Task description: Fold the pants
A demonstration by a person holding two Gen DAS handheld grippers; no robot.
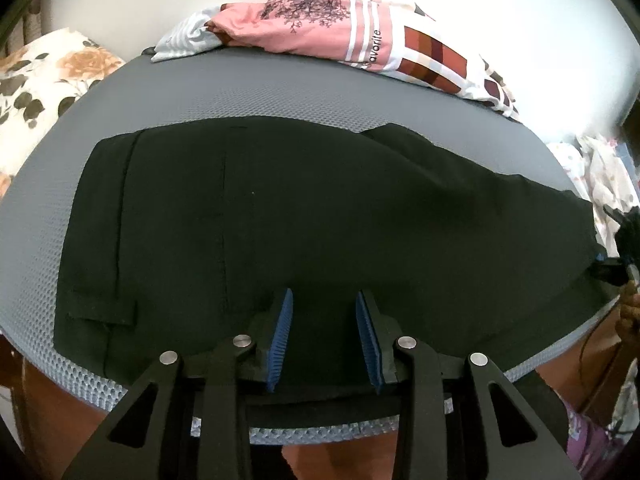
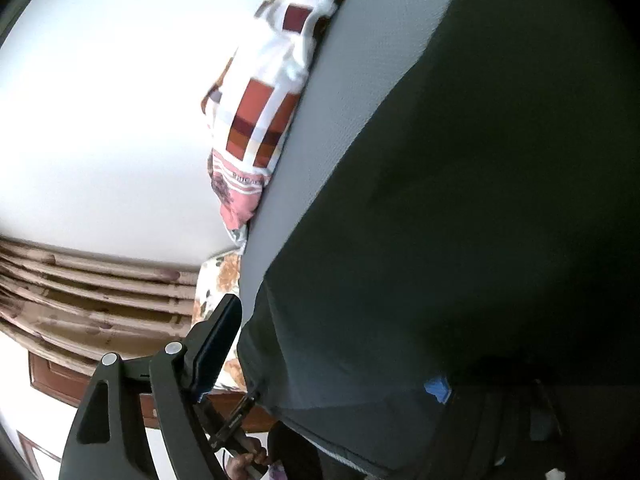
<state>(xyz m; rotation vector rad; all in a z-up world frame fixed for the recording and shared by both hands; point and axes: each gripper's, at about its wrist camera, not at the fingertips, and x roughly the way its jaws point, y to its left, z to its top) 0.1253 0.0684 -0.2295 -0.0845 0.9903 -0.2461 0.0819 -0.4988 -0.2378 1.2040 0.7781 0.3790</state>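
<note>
Black pants (image 1: 280, 216) lie flat on a grey mesh-covered table (image 1: 168, 100), waistband at the left, legs running to the right. My left gripper (image 1: 324, 300) hovers open over the near edge of the pants, its blue pads (image 1: 282, 336) apart with nothing between them. My right gripper (image 1: 612, 268) shows at the far right by the leg end. In the right wrist view the pants (image 2: 460, 200) fill the frame. The right gripper (image 2: 340, 344) has wide jaws, one finger (image 2: 216, 340) is clear of the cloth and the other is hidden under it.
A pile of pink and checked clothes (image 1: 360, 40) lies along the table's far edge, also in the right wrist view (image 2: 256, 120). A floral pillow (image 1: 44, 80) sits at the left. White patterned cloth (image 1: 600, 176) lies off the right end. A white wall is behind.
</note>
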